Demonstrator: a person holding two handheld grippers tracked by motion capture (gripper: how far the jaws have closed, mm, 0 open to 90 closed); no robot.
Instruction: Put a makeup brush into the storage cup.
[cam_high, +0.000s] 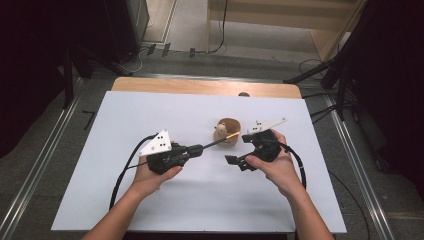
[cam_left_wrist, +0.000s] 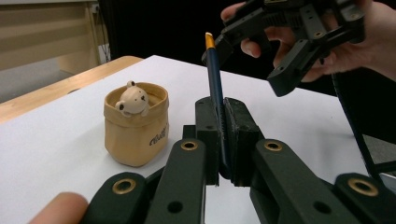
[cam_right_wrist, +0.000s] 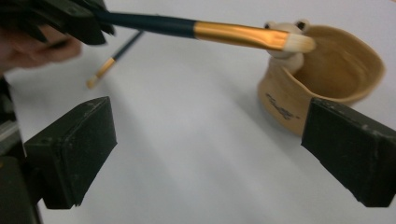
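A dark blue paintbrush (cam_high: 220, 141) with a gold ferrule and pale bristles is clamped in my left gripper (cam_high: 197, 149), which is shut on its handle. The brush (cam_left_wrist: 215, 79) rises from between the jaws, and its bristle end points at a small tan pot (cam_high: 227, 131) with a bear figure on its rim. My right gripper (cam_high: 239, 148) hangs open just right of the brush tip, low over the table. From the right gripper (cam_right_wrist: 210, 149), the brush (cam_right_wrist: 196, 28) crosses above its wide-apart pads and its bristles reach the pot's (cam_right_wrist: 322, 79) rim.
A second brush (cam_right_wrist: 112, 60) lies flat on the white sheet (cam_high: 150, 110) beyond the held one. The wooden table edge (cam_high: 200, 86) runs along the back. Metal rails and dark stands flank the table.
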